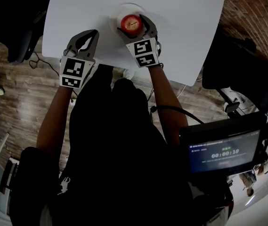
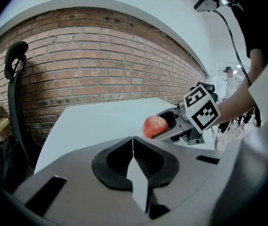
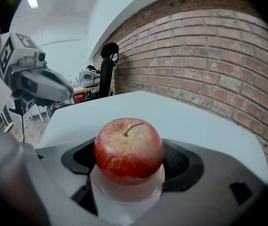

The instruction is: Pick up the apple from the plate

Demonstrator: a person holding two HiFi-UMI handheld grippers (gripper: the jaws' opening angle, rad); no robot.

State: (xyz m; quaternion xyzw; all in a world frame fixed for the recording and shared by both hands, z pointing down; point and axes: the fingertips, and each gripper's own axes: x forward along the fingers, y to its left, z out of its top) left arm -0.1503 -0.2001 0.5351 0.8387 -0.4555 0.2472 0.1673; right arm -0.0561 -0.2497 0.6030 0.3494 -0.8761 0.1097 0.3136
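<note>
A red apple (image 1: 131, 24) rests on a white plate (image 1: 124, 7) near the front edge of the white table (image 1: 185, 22). My right gripper (image 1: 132, 23) reaches over the plate, its two pads pressed to the apple's sides. In the right gripper view the apple (image 3: 128, 147) fills the gap between the jaws, with the plate (image 3: 129, 194) just under it. My left gripper (image 1: 93, 33) hovers over the table's front edge, left of the plate, shut and holding nothing. The left gripper view shows its own closed tips (image 2: 133, 142) and, beyond them, the apple (image 2: 155, 126) in the right gripper (image 2: 166, 122).
A brick wall (image 3: 209, 51) runs behind the table. A black office chair (image 2: 15, 74) stands at the table's far left corner. Another dark chair (image 1: 237, 65) is at the right, and a screen with a timer (image 1: 221, 149) sits low right. Wooden floor (image 1: 20, 93) lies to the left.
</note>
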